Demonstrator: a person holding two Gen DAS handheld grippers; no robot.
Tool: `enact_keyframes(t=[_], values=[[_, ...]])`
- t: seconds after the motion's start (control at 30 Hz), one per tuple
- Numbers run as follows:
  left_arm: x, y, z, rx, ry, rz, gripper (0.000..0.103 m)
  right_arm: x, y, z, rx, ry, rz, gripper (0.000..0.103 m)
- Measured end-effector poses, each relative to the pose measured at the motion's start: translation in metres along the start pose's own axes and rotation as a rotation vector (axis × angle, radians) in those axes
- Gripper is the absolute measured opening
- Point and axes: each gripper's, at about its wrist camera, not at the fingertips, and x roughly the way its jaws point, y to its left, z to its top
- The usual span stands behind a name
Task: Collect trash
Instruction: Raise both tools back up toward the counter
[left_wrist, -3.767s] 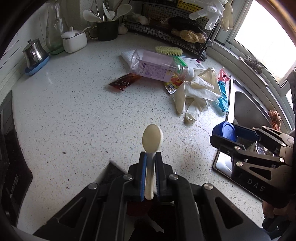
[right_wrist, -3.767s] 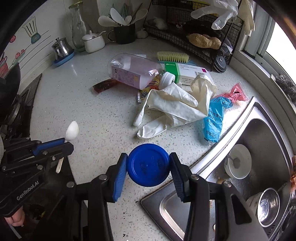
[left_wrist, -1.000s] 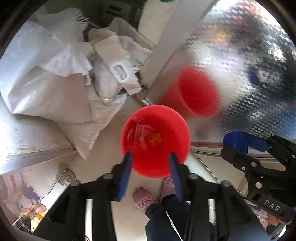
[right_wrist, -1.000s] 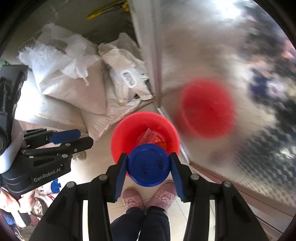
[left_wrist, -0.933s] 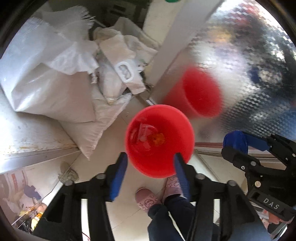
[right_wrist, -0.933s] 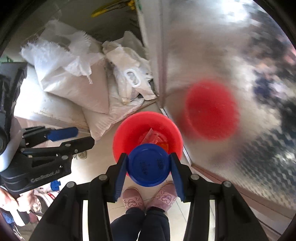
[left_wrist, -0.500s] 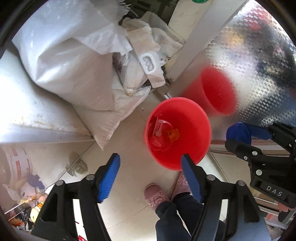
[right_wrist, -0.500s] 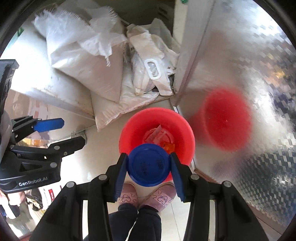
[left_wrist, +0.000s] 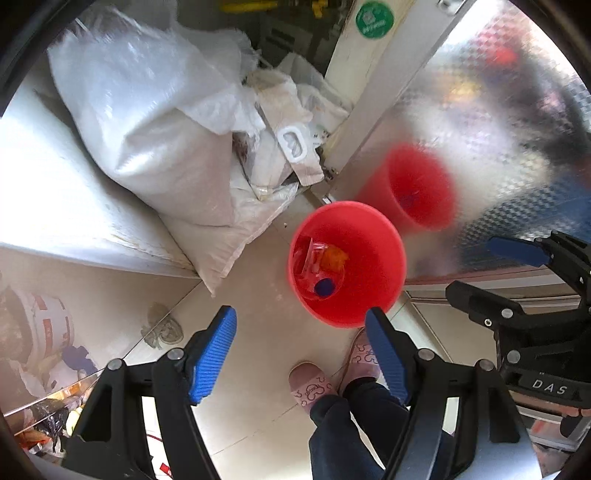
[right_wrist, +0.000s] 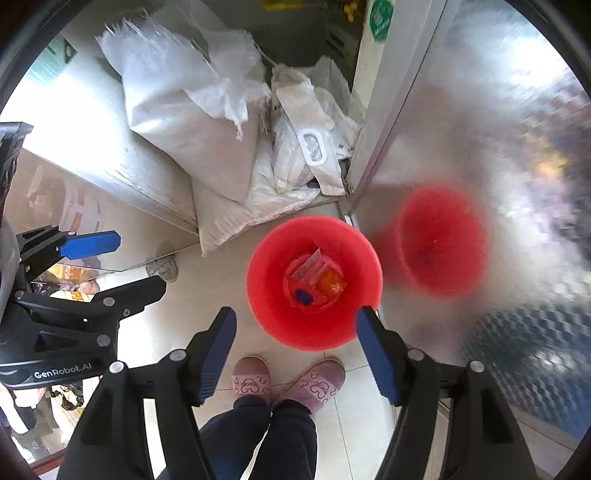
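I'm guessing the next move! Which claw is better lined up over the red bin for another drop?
Right, probably. The bin sits nearly centred ahead of the right gripper; for the left gripper it lies off toward one finger. Both pairs of jaws have just been opening, with nothing between them.

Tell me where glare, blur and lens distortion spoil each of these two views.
Left wrist: glare blows out the white surface at left; the red bin is sharp, its reflection in the textured metal panel smeared. Right wrist: the same panel blurs the reflection; fisheye bends edges and darkens the corners.
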Motion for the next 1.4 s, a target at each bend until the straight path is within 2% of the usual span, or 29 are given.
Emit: enact_keyframes(t=[0.17,0.37,0.43,0.77,0.97,1.17,1.3,1.4], values=[[-0.064,-0.011,-0.002,0.014,-0.045,0.005,0.071,-0.052,0.008,-0.002,-0.001,-0.036,-0.009,0.067],[-0.159,-0.031,-0.001,0.057,-0.112,0.017,0.071,-0.147,0.019,-0.002,0.003,-0.12,-0.038,0.069],[-0.188,-0.038,0.003,0.067,-0.135,0.0,0.071,-0.178,0.021,-0.003,0.013,-0.148,-0.053,0.069],[-0.312,-0.08,0.036,0.16,-0.307,-0.012,0.082,-0.312,0.009,-0.002,0.074,-0.318,-0.123,0.073],[-0.351,-0.114,0.071,0.267,-0.382,-0.008,0.087,-0.368,-0.015,0.002,0.153,-0.404,-0.179,0.074],[-0.379,-0.144,0.117,0.33,-0.443,-0.002,0.091,-0.399,-0.045,0.018,0.207,-0.462,-0.222,0.076],[-0.383,-0.161,0.153,0.362,-0.466,0.033,0.094,-0.417,-0.07,0.033,0.207,-0.489,-0.246,0.083],[-0.382,-0.173,0.181,0.366,-0.468,0.029,0.098,-0.424,-0.089,0.05,0.211,-0.505,-0.252,0.083]])
